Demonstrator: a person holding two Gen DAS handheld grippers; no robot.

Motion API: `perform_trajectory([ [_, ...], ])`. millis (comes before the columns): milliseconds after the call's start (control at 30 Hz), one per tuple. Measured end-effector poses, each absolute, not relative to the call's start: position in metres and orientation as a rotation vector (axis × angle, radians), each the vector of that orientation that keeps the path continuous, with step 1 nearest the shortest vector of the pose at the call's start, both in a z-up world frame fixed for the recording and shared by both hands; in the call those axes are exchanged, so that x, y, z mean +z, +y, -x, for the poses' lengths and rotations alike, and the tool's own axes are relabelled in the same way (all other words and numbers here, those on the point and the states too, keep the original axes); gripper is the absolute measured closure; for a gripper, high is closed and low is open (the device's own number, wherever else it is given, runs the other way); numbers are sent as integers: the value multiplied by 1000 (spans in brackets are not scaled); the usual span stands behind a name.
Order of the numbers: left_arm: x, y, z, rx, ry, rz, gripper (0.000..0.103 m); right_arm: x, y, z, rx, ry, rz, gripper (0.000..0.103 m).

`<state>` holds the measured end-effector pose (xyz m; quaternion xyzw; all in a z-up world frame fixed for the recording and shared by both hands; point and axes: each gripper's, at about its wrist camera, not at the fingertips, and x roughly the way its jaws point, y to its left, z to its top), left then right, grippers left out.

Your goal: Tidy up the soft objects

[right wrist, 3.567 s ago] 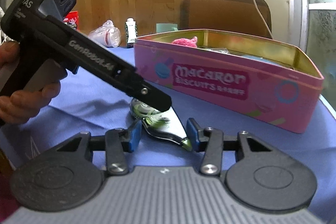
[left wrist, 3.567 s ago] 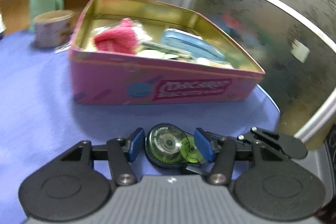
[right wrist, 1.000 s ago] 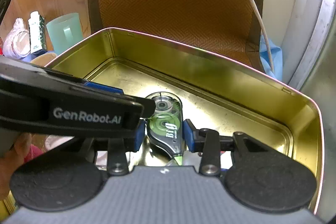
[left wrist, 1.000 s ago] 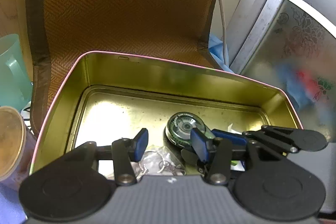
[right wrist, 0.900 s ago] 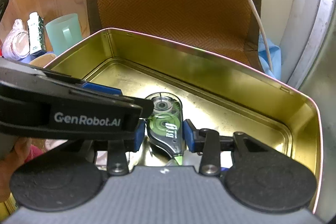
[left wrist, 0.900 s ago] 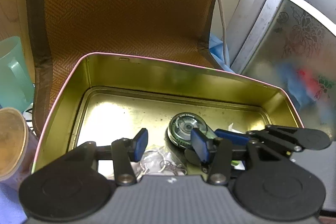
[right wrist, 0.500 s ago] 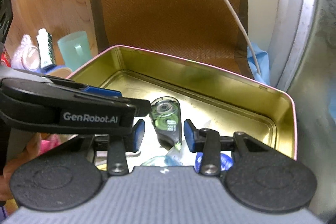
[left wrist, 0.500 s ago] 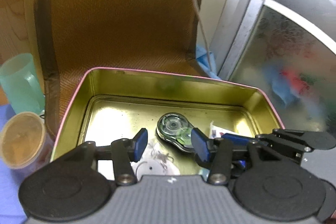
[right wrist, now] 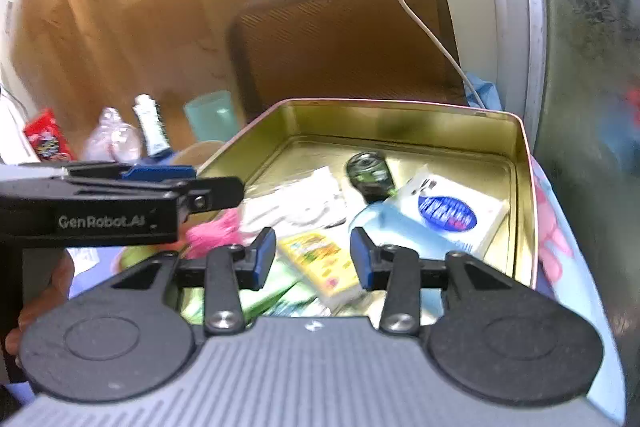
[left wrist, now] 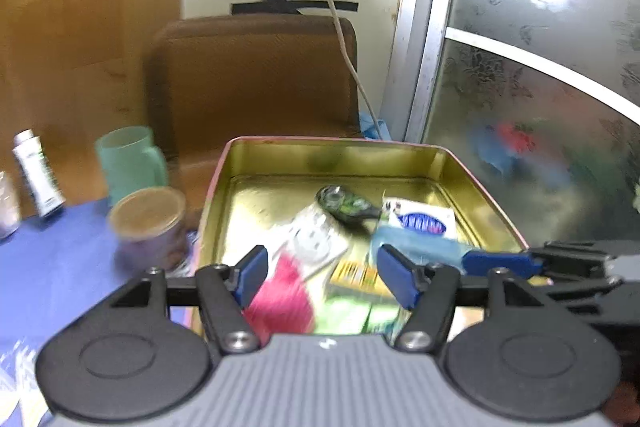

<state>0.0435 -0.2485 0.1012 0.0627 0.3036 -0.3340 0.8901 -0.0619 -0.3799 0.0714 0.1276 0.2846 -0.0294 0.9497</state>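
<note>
Left claw [left wrist: 319, 277] spread, nothing between pads; its jaws have just been opening w/ nothing in the gap. Right claw [right wrist: 313, 258] also parted, empty gap, pads pressing on nothing. Both hang over near end of the gold-lined tin [left wrist: 256, 157] w/ pink outer wall, on the blue-covered table [left wrist: 52, 267].

Correction tape dispenser [left wrist: 342, 203] (green/black) lies loose on tin floor, well ahead of left claw, slightly right of its centre line; in right view same dispenser [right wrist: 370, 173] is ahead of right claw, clear of both pads. Pink fuzzy soft item [left wrist: 280, 301] in tin just under/behind left claw's left pad. White packet w/ blue oval logo [right wrist: 452, 213] ahead-right of right claw, pale blue pouch [right wrist: 404, 227] touching it. Yellow printed packet [right wrist: 320, 261] directly beneath right claw gap. Clear plastic packet w/ white rings [right wrist: 304, 203] ahead-left of it.

Outside tin, left of left claw: brown-lidded cup [left wrist: 148, 223], mint mug [left wrist: 130, 163], small white tube [left wrist: 36, 175]. Brown chair back [left wrist: 256, 79] behind tin. Frames blurred.
</note>
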Motion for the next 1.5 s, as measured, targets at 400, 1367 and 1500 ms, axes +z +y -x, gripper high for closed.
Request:
perform_trajectory([
  [400,40,-151,-5,-565,709,-142,39,25,-291,131,-57,511,-277,54],
  [1367,64,-91,33,-376,535,-162,0,47,-200,158,-117,303,-157,8],
  [1500,68,-94,40,-363,521,-168,0,48,-198,162,-140,250,-153,0],
])
